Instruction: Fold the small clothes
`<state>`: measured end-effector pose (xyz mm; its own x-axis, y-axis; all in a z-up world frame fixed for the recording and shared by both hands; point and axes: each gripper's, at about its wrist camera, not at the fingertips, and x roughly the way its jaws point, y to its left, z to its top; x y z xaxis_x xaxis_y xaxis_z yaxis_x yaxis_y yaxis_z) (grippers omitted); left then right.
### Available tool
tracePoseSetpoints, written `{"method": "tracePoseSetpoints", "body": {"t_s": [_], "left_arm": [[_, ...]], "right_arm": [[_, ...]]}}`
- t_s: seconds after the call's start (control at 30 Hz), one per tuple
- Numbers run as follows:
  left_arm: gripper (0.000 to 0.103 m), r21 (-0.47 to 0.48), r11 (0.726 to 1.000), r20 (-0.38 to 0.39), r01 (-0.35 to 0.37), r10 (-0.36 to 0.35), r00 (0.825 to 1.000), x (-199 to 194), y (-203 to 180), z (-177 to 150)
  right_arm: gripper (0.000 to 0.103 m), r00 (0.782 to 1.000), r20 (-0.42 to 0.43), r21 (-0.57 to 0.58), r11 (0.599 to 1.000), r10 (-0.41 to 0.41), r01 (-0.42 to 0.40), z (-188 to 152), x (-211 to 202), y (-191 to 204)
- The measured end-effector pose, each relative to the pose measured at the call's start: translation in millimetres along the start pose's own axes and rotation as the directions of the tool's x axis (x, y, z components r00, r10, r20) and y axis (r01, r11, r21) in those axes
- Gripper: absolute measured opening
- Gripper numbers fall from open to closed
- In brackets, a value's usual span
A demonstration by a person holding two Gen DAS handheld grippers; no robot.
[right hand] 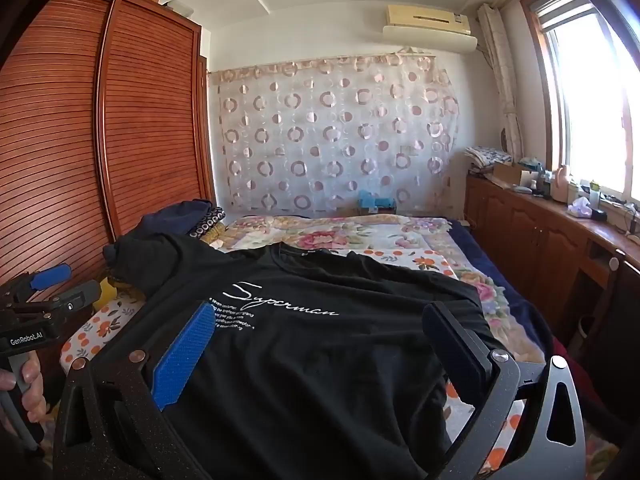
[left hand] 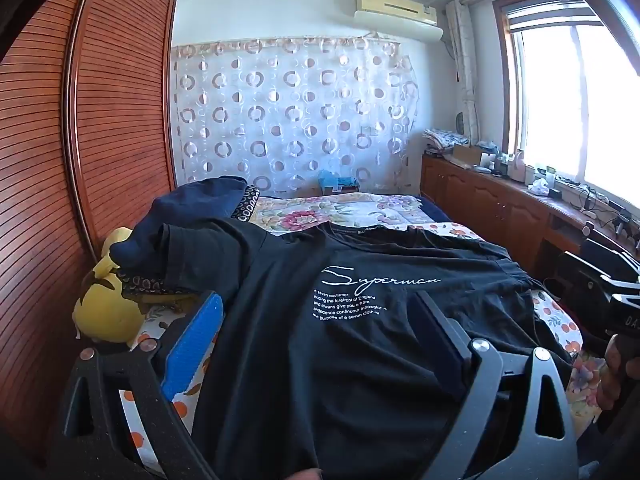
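Left wrist view: a black T-shirt (left hand: 340, 320) lies spread front-up on the bed (left hand: 560, 320), filling the middle and lower part of the frame, its neckline toward the top. The left gripper (left hand: 320, 320) stands wide open over the hem end, one blue pad (left hand: 192, 344) at lower left, the dark finger at lower right, and nothing is pinched between them. The cloth looks thin, light and limp, with soft wrinkles; it should sag and slide when lifted, so a hold on a hem corner or a shoulder seam seems best. White script on the chest reads "Superman", with small lines beneath, partly legible: "a seven costumer", "the forefront of England".

Right wrist view: the same shirt fills the centre and bottom. The right gripper (right hand: 316, 340) is likewise spread wide and empty above it. At the left edge the other gripper's body carries a label, "GenRobot.AI", above a hand (right hand: 28, 384) on its handle.
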<state>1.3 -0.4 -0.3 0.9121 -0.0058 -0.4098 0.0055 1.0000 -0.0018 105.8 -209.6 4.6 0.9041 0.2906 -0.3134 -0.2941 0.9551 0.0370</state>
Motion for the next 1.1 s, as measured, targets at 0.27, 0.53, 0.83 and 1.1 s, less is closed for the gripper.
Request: {"method": "tracePoseSetpoints", "body": {"t_s": [0.27, 0.53, 0.83, 1.1], "left_arm": [[0.094, -0.008, 1.0, 0.025, 0.021, -0.021, 0.999, -4.6, 4.0, -1.8], [0.094, -0.006, 1.0, 0.016, 0.004, -0.004, 1.0, -1.2, 0.7, -0.5], [0.094, -0.005, 1.0, 0.018, 0.003, -0.003, 1.0, -5.2, 2.2, 0.6], [0.094, -0.003, 1.0, 0.02, 0.002, -0.002, 1.0, -5.6, 2.1, 0.5]], "right_arm": [[0.103, 1.0, 0.0, -0.005, 1.0, 0.0, 0.0, -0.4, 0.6, 0.4], [0.103, 1.0, 0.003, -0.007, 1.0, -0.004, 0.004, -1.4, -0.2, 5.0], [0.103, 1.0, 0.002, -0.003, 1.0, 0.004, -0.004, 0.0, 0.9, -0.6], [0.103, 1.0, 0.005, 0.0, 1.0, 0.006, -0.006, -0.2, 0.9, -0.6]]}}
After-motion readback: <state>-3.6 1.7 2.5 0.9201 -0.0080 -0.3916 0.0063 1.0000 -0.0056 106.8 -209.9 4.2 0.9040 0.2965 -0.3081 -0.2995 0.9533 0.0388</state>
